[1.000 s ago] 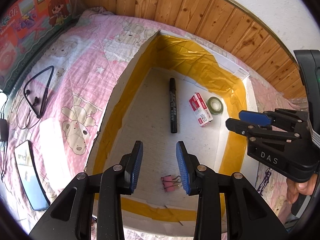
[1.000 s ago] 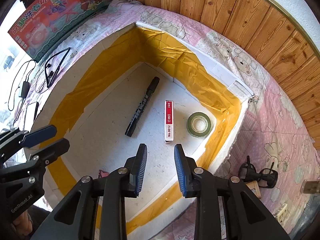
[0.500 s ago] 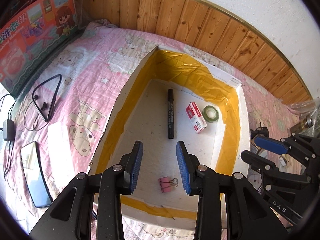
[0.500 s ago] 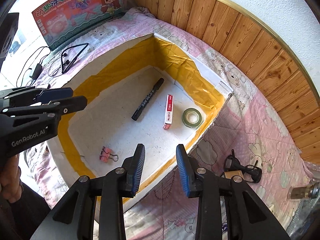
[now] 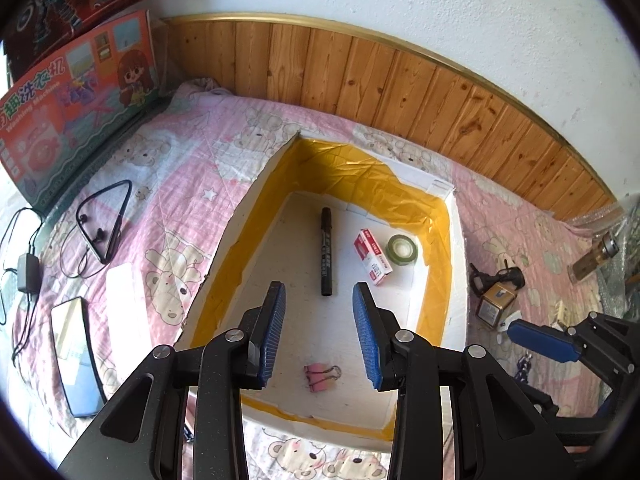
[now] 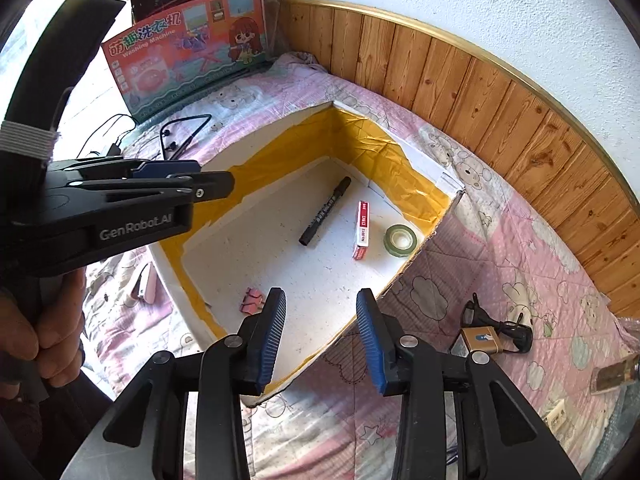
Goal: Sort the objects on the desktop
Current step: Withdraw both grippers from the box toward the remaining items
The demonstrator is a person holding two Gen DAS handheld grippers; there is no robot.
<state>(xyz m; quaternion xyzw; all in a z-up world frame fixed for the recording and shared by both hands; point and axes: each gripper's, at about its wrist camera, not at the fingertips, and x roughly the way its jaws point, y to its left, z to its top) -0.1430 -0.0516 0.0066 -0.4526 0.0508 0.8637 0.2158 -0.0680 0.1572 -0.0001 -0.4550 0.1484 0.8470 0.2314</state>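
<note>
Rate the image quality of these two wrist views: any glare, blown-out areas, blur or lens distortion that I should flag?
Left wrist view: sharp, sunlit; strong fisheye bends the wooden wall panel into an arc; sheen on the tray's yellow tape; marker casts little shadow. Right wrist view: also sharp, but the upper-left window area is blown out white behind the left gripper; corners vignetted black.
</note>
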